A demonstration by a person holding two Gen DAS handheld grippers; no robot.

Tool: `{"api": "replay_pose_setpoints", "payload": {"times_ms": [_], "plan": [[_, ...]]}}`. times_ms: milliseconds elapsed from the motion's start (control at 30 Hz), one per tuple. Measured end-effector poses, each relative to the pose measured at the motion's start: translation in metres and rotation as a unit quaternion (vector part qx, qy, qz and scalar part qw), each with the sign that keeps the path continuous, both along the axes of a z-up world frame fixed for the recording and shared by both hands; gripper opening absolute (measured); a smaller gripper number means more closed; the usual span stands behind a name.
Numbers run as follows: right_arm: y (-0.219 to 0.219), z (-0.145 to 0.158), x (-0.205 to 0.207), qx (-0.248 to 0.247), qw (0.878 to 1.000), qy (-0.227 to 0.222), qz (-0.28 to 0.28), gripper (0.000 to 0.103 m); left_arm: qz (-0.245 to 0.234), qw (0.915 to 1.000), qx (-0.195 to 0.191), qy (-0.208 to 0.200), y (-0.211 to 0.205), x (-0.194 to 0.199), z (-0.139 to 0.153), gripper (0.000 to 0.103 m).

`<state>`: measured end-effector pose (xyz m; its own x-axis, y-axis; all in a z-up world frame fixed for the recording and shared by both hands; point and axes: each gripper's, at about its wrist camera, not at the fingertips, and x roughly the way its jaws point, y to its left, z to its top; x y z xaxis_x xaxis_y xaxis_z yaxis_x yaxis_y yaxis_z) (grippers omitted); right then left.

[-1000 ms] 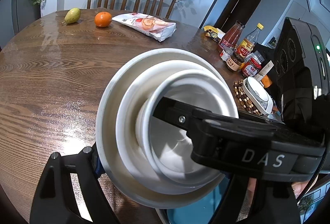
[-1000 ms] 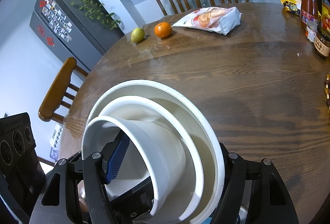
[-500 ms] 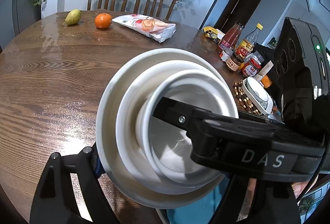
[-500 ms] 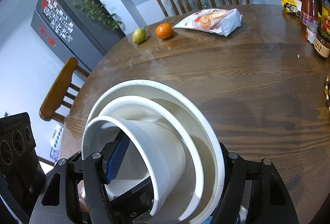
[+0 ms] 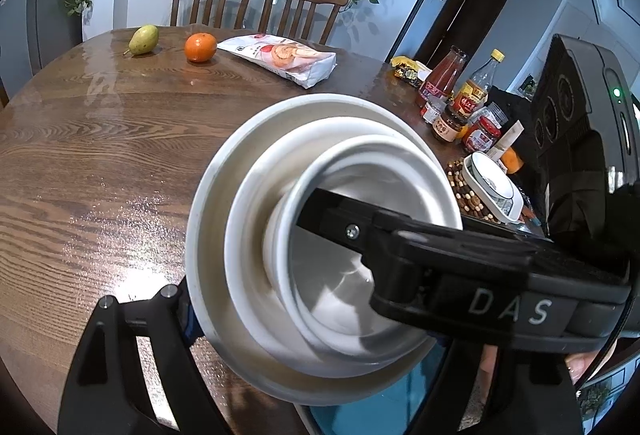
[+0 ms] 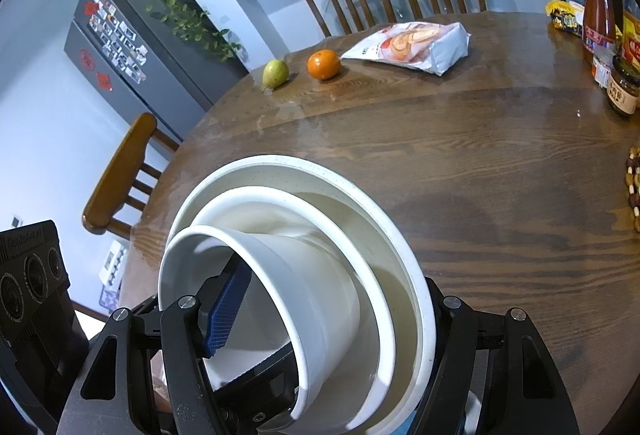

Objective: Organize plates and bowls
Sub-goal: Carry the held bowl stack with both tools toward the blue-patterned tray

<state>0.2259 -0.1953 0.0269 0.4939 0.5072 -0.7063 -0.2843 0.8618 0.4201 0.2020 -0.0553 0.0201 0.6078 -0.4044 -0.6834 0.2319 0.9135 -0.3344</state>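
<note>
A nested stack of white dishes hangs tilted on its side above the wooden table [image 5: 100,175]: a large plate [image 5: 208,235] [image 6: 400,247], a medium bowl [image 5: 248,255] [image 6: 372,299] and a small bowl [image 5: 288,227] [image 6: 288,275]. My left gripper [image 5: 320,315] is shut on the stack. Its blue-padded left finger lies against the plate's back, and its right finger is mostly hidden. My right gripper [image 6: 332,299] is also shut on the stack, with one blue pad [image 6: 228,311] inside the small bowl and the other finger behind the plate. In the left wrist view that right gripper's black finger [image 5: 340,219] reaches into the small bowl.
At the table's far side lie a pear [image 5: 143,39], an orange [image 5: 200,47] and a snack bag [image 5: 280,59]. Sauce bottles and jars [image 5: 460,103], a beaded trivet [image 5: 468,191] and a small white dish [image 5: 492,187] crowd the right edge. Wooden chairs [image 6: 120,175] stand around the table.
</note>
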Motion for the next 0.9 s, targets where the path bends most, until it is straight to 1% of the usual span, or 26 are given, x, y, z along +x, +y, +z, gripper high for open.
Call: {"api": "replay_pose_setpoints", "payload": {"times_ms": [533,900], "plan": [[-0.001,0.005,-0.020,-0.008,1.000,-0.004,0.002,0.073,0.001,1.0000,-0.003,-0.004,-0.002,-0.022,0.004,0.080],[-0.006,0.010,-0.030,-0.007,1.000,-0.012,-0.002,0.073,-0.006,0.9999,-0.001,-0.009,-0.012,-0.031,0.009,0.080]]}}
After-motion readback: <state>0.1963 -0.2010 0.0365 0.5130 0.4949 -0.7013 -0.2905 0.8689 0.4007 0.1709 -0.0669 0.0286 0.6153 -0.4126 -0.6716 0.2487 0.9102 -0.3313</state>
